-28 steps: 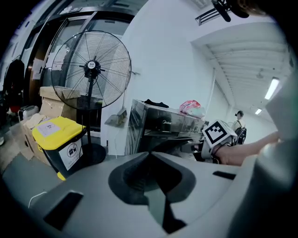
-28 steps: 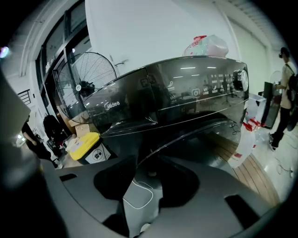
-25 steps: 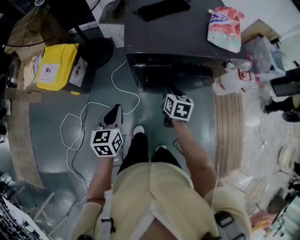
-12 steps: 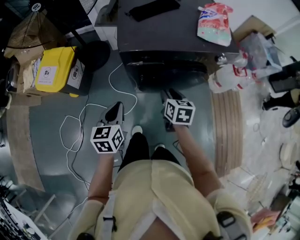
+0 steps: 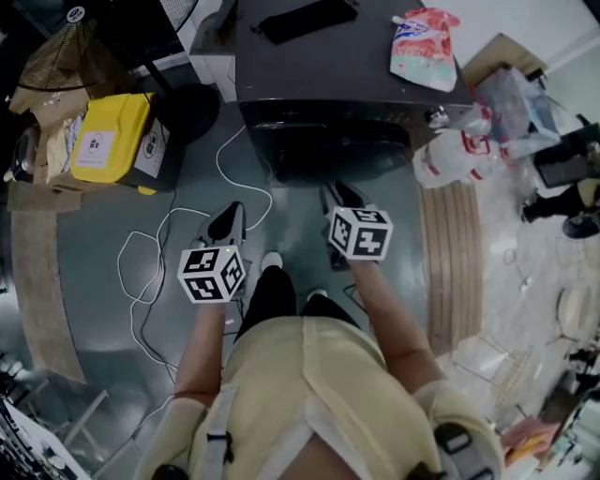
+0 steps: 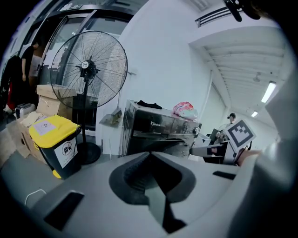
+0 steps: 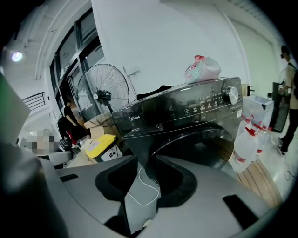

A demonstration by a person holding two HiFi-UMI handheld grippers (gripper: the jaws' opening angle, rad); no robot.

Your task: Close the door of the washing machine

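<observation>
Ahead of both grippers stands the washing machine, a dark, glossy front-loader with a strip of controls and a round knob along the top of its face. Its door is a big round dark window in a black ring, low on the front. From the right gripper view it appears to lie back against the front, though whether it is latched cannot be told. A pink and white pouch and a flat black thing lie on the machine's top.

The right gripper is the nearer one, held just in front of the door and apart from it. Its jaws have just been closing but stand apart, with nothing between them; only the floor and a loop of white cable show through the gap. The door fills the view beyond and to the right of those jaws.

The left gripper hangs further left and nearer the person, well clear of the machine. Its jaws meet at the tips and are empty. In its view the machine sits beyond the jaw tips, past a bin with a yellow lid and a standing fan on the left.
</observation>
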